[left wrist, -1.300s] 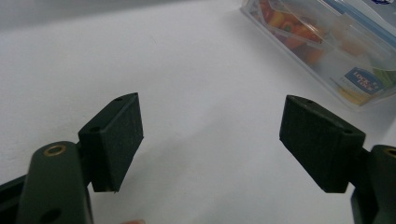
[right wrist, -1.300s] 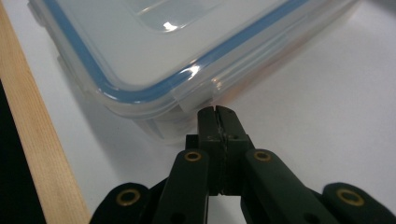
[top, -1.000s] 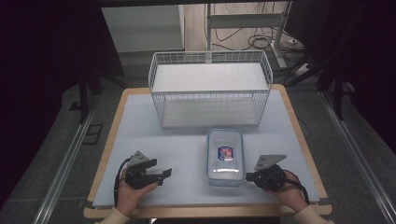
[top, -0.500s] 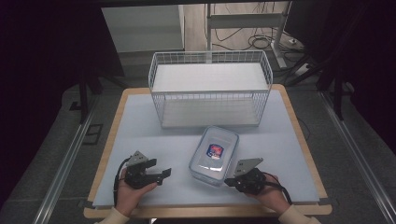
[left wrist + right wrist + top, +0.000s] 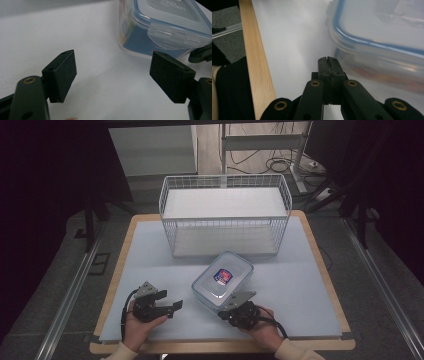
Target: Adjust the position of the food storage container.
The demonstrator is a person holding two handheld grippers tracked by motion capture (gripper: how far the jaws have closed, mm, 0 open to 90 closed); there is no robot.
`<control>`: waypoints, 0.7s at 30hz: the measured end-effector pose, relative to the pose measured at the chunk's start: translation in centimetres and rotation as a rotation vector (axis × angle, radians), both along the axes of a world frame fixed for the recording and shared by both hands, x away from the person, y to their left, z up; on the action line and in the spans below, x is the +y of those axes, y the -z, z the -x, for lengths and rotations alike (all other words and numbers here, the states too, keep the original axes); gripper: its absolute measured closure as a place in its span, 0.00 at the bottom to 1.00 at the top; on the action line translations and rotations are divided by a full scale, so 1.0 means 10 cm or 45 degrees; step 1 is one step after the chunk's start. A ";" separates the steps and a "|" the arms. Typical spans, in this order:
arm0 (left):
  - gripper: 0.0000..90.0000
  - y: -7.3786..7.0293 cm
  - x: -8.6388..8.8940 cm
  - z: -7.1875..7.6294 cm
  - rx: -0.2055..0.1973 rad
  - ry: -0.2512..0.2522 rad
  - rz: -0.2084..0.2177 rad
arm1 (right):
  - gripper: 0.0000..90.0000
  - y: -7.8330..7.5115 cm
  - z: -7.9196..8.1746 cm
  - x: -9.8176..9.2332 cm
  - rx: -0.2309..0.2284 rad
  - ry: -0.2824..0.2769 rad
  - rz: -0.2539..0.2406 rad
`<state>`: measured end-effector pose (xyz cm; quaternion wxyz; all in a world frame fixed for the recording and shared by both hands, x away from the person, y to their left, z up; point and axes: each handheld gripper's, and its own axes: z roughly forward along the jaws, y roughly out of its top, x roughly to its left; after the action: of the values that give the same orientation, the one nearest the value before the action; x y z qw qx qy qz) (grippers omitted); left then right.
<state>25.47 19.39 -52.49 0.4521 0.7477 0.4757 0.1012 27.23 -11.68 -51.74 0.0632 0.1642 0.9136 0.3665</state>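
Pressing against the lidded container's point(image 5: 223, 281) near corner, your right claw point(image 5: 237, 301) is clamped shut on nothing. Just left of the container, your left claw point(image 5: 172, 306) gapes wide and empty. The container sits askew on the desk point(image 5: 310, 290), in front of the wire basket point(image 5: 225, 215).

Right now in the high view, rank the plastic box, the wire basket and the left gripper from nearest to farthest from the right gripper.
1. plastic box: right beside the shut right gripper, just beyond it.
2. left gripper: open, off to the left.
3. wire basket: at the table's far side.
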 end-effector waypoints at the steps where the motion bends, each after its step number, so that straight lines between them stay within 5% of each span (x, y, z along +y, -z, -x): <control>1: 0.24 0.00 0.00 0.00 0.000 0.000 0.000 | 1.00 0.00 0.00 0.00 0.000 0.000 0.000; 7: 0.24 0.00 0.01 0.00 -0.002 0.001 0.000 | 1.00 0.04 0.01 0.17 -0.032 0.002 0.016; 21: 0.24 0.01 0.00 0.00 -0.002 0.005 -0.005 | 1.00 0.01 -0.02 -0.02 -0.014 0.077 -0.009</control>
<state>25.45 19.38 -52.55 0.4513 0.7494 0.4737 0.1016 27.41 -11.92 -51.88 0.0787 0.1901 0.9066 0.3684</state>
